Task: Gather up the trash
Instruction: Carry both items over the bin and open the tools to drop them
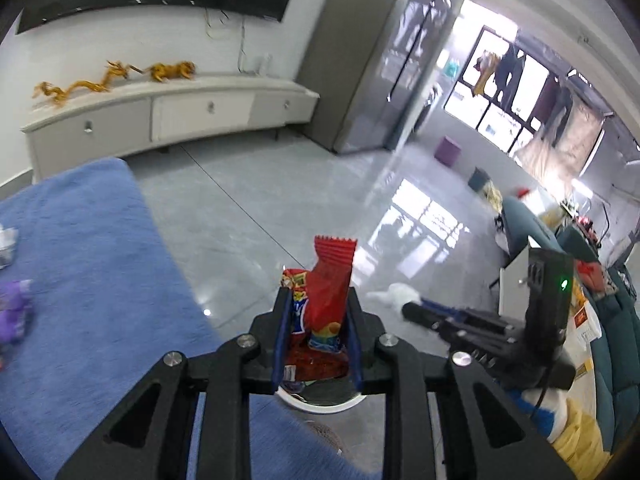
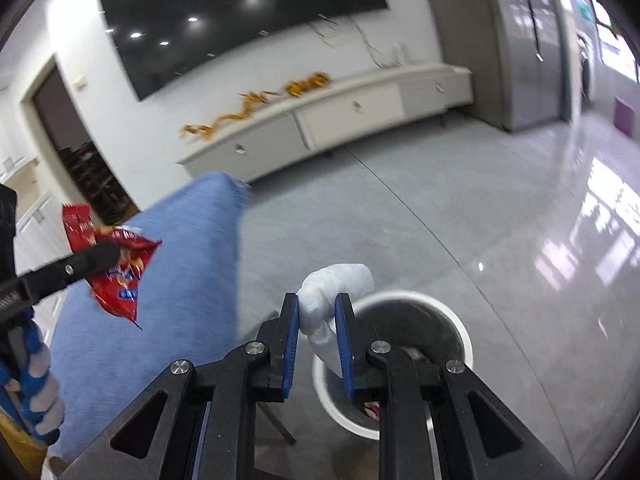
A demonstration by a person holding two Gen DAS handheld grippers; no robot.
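Trash in both grippers, bin just below

Midway, by the look of it. Left gripper (image 1: 316, 312) clenched on red snack wrappers (image 1: 326, 304), held up over floor with white bin rim (image 1: 320, 402) peeking out beneath the jaws. Right gripper (image 2: 317, 320) clenched on a crumpled white tissue (image 2: 334, 286), hanging at the near edge of white bin (image 2: 460, 332), seemingly ready for the drop. Some scraps already lying in the bin's bottom, pink and white, too blurred to name. Neither load released yet.

Further out, on blue blanket (image 1: 92, 248), more left to gather: purple wrapper (image 1: 14, 314) and something pale (image 1: 6, 242) at the left border, both cut off and smeared by motion. Bin's inside mostly blocked by the jaws. Beyond, clutter around the teal seating at far right, hard to sort into trash or belongings.
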